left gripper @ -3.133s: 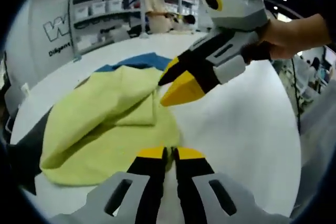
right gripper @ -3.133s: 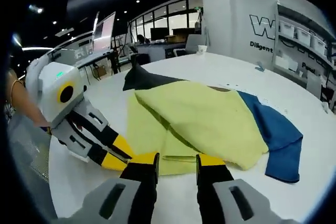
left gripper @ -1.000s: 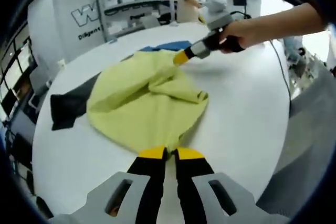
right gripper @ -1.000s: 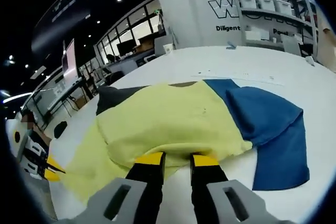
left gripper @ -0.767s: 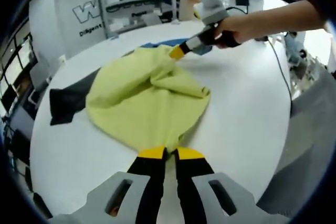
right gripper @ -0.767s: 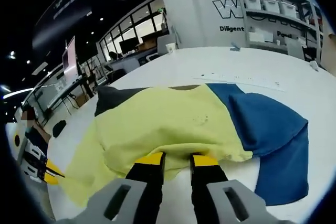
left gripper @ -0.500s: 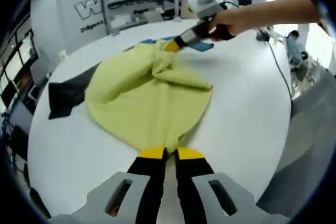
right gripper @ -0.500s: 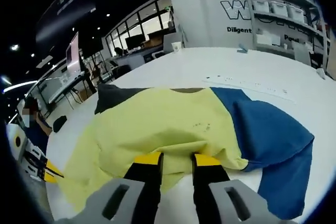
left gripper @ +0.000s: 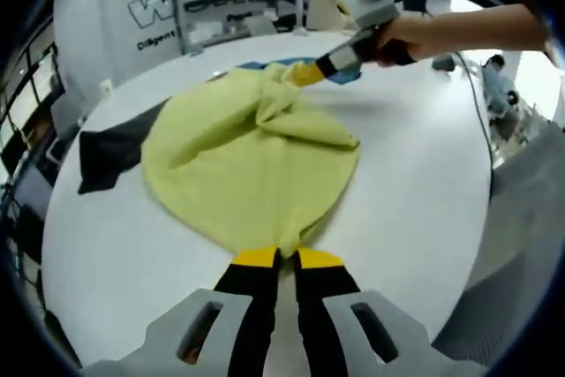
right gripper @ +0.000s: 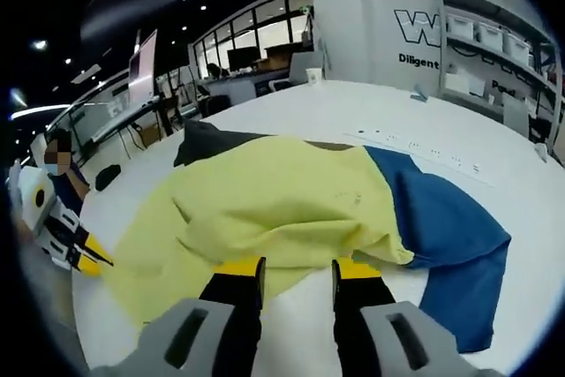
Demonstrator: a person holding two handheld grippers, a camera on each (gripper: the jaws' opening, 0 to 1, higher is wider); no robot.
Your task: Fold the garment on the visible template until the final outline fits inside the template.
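Both hand-held grippers, left (left gripper: 277, 258) and right (right gripper: 296, 264), pinch the yellow garment (left gripper: 247, 156).

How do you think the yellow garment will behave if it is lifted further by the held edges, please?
The yellow garment probably stays floppy: it bunches into ridges near the right claw. It likely sags between grips, since its middle lies on the table. It seems light, draping over the blue cloth.
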